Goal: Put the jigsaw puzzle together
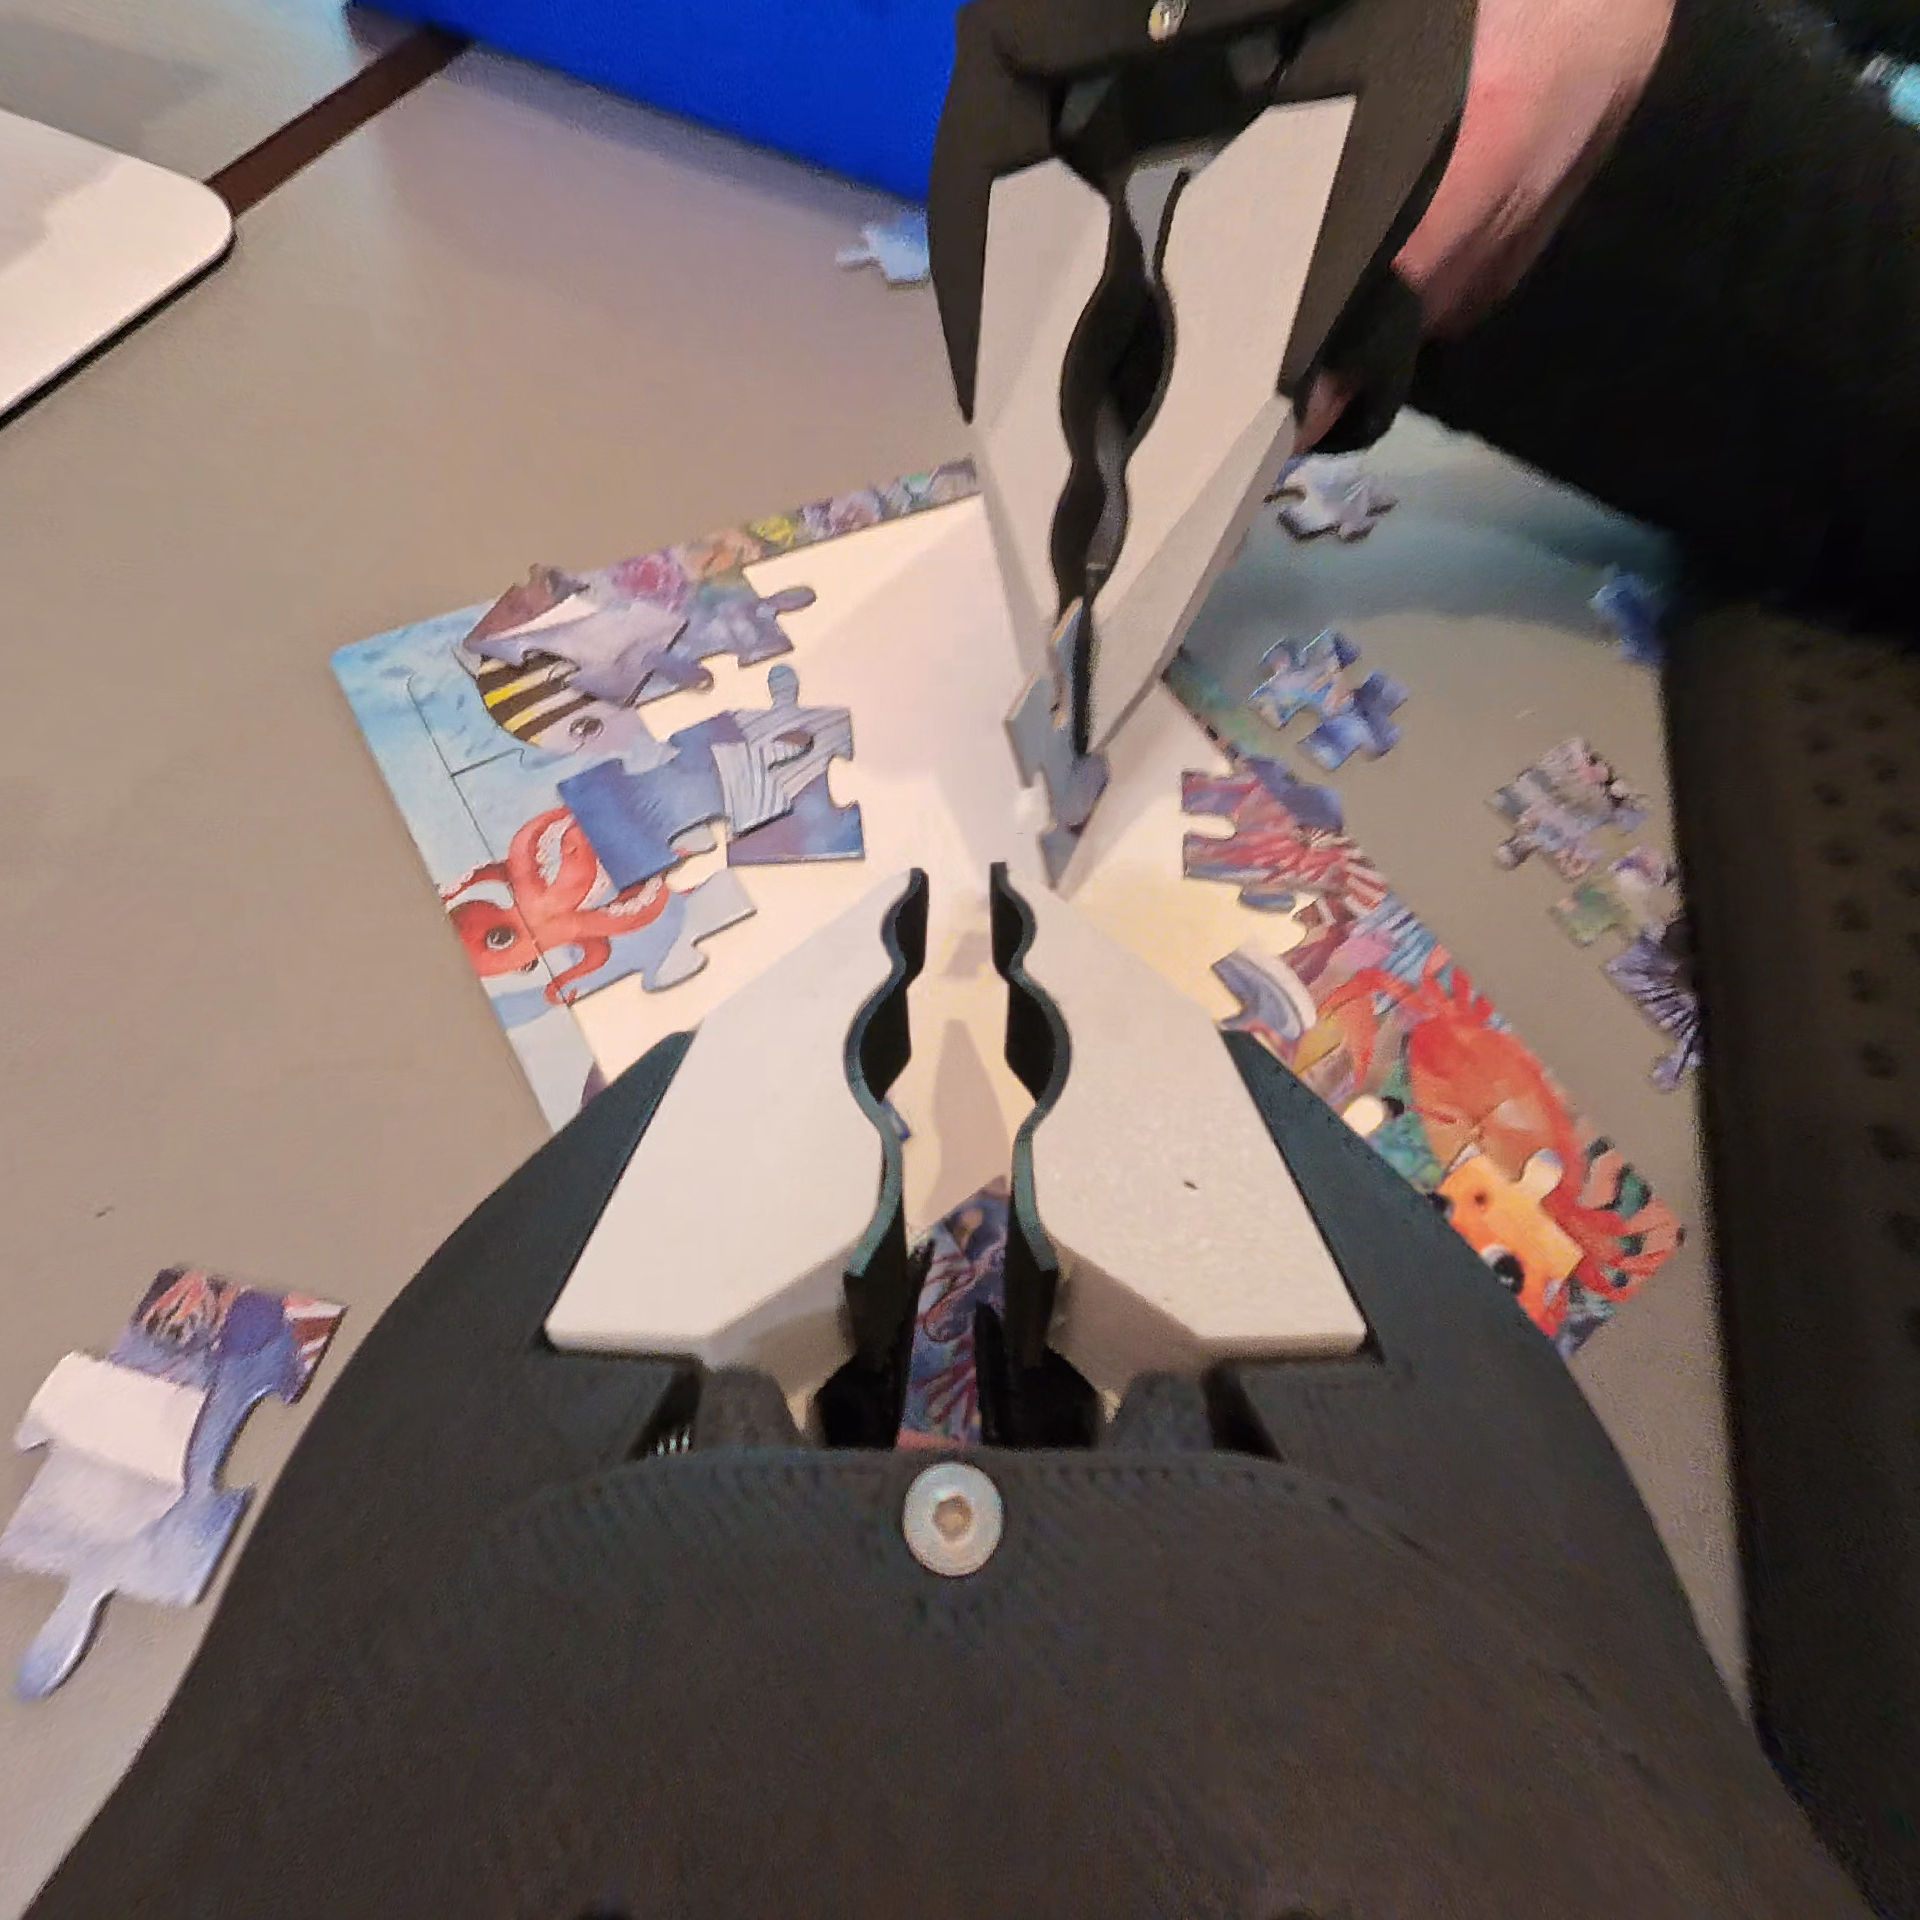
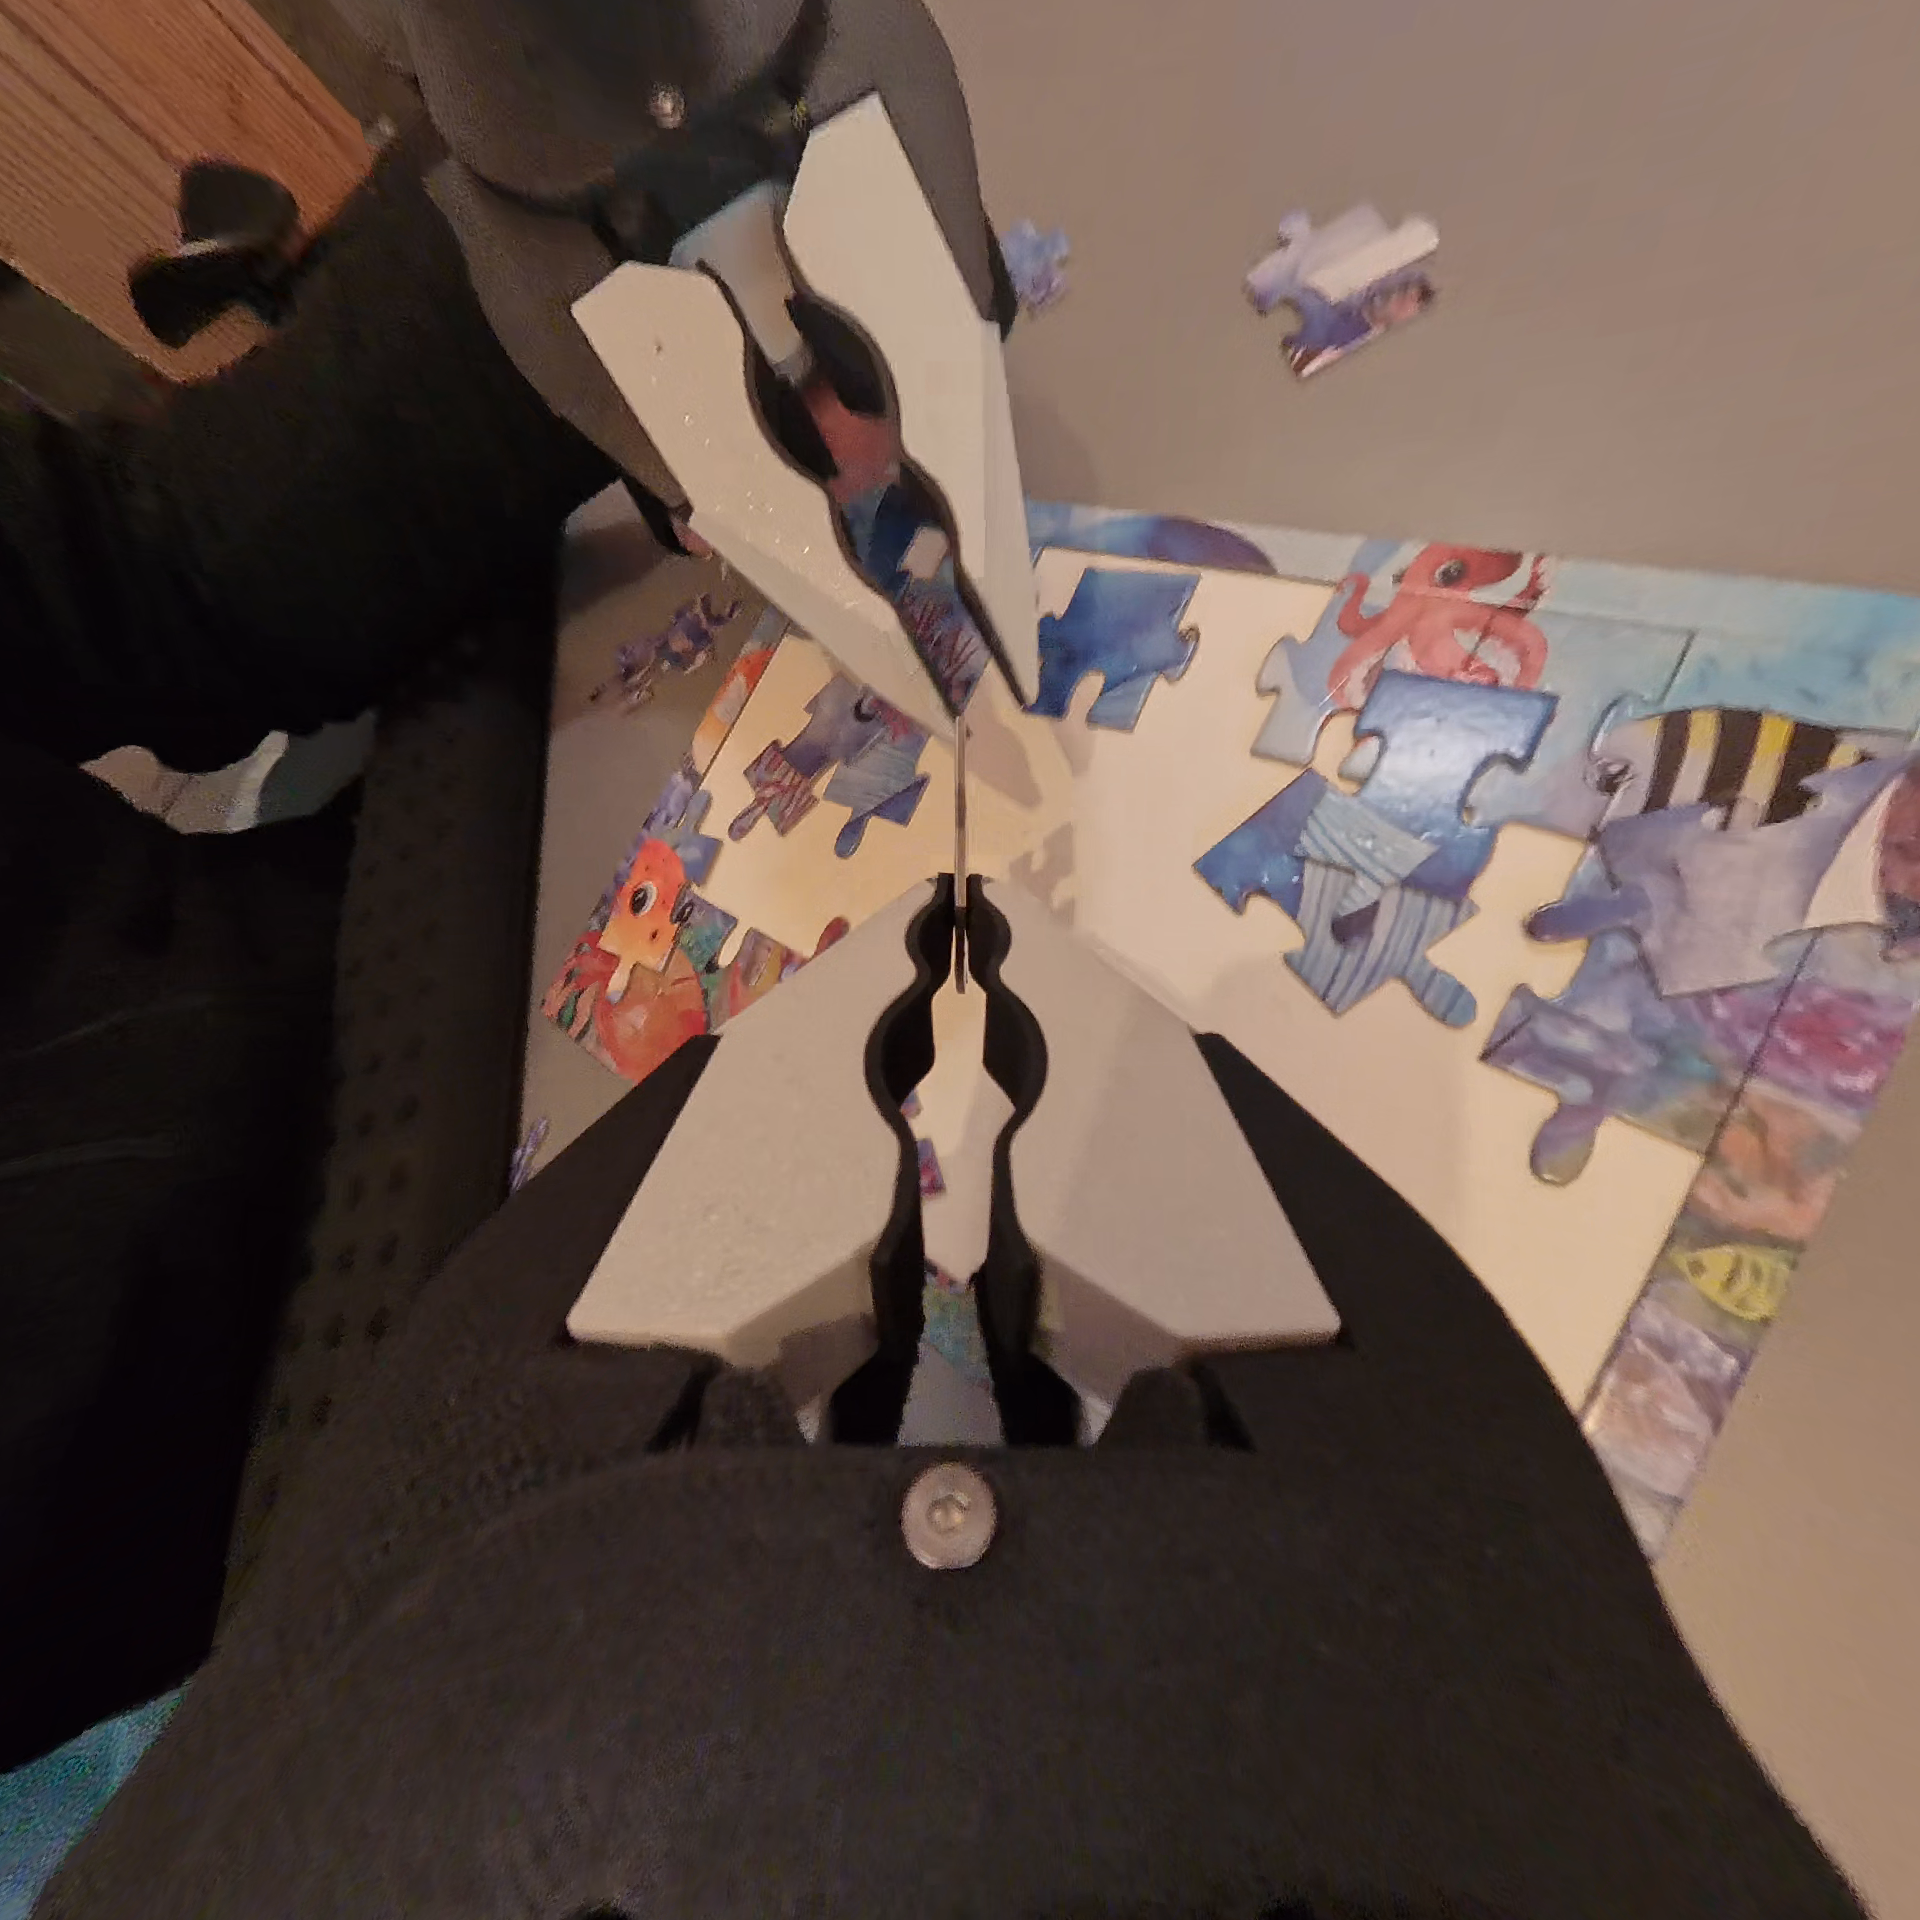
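Note:
The puzzle tray (image 1: 914, 644) lies on a grey table, with a cream floor and a printed sea border. Octopus pieces (image 1: 540, 914) and crab pieces (image 1: 1455, 1060) sit in it, and a blue piece (image 1: 644, 810) and a striped piece (image 1: 790, 769) lie loose on top. My right gripper (image 1: 1075, 727) comes from above, shut on a bluish puzzle piece (image 1: 1070, 800) that hangs over the tray's bare middle. In the right wrist view this gripper (image 2: 961, 894) holds the piece (image 2: 961, 821) edge-on. My left gripper (image 1: 958, 883) is open and empty just below that piece. It also shows in the right wrist view (image 2: 987, 707).
Loose pieces lie on the table right of the tray (image 1: 1330, 696) (image 1: 1569, 800) and one lies at the near left (image 1: 177, 1403). A blue object (image 1: 727, 83) stands at the back, and a white flat item (image 1: 94, 239) lies far left. A black perforated surface (image 1: 1808, 935) borders the right. Only a small space, under 4 cm, lies between the two pairs of fingers. From either gripper's tips it is about 35 cm to the white flat item (image 1: 94, 239).

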Action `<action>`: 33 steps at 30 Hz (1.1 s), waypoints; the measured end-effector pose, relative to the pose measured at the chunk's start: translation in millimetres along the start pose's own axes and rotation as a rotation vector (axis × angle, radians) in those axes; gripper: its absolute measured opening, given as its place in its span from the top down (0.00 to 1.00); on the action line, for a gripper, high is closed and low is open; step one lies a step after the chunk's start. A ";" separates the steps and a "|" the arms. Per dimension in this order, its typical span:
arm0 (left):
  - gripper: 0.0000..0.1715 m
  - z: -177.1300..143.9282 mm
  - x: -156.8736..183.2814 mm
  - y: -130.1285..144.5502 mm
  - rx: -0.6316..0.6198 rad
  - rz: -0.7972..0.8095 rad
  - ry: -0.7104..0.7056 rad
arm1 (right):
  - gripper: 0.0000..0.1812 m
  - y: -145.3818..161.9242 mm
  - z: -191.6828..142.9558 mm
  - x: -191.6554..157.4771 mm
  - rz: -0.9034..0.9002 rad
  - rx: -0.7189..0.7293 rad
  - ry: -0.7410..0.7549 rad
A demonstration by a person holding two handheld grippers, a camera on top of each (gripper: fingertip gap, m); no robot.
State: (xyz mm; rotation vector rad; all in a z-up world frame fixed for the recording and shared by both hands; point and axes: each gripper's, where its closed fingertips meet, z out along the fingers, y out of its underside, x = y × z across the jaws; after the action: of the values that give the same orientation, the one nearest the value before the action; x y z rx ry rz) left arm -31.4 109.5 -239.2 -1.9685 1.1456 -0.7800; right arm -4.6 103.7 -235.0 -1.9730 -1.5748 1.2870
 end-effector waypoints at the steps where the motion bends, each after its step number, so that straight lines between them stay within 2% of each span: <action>1: 0.94 -0.3 1.2 1.8 -0.009 0.014 0.000 | 1.00 3.8 0.9 -4.0 0.012 -0.024 -0.026; 6: 0.91 5.5 12.9 1.9 -0.016 0.037 0.044 | 1.00 23.1 15.3 -5.1 -0.034 -0.160 0.018; 10: 0.92 13.4 20.5 8.9 -0.063 0.062 0.067 | 1.00 29.2 26.6 -9.5 -0.063 -0.209 0.022; 12: 0.98 13.4 24.5 8.5 -0.062 0.059 0.089 | 1.00 28.0 26.4 -8.8 -0.064 -0.203 0.030; 24: 0.98 11.9 4.4 21.8 -0.120 -0.117 0.050 | 0.93 14.6 17.9 12.7 -0.022 -0.117 0.147; 28: 0.97 13.6 -0.7 36.8 -0.202 -0.131 0.019 | 0.95 23.0 24.2 16.1 -0.040 -0.170 0.177; 33: 1.00 9.3 -1.4 50.7 -0.321 -0.011 -0.059 | 0.96 35.0 35.1 10.8 -0.069 -0.238 0.155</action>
State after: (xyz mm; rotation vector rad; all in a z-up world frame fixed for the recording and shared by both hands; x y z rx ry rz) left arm -48.1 95.7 -286.1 -2.2453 1.2889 -0.5651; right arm -10.7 91.2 -283.8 -2.0794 -1.7699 0.9321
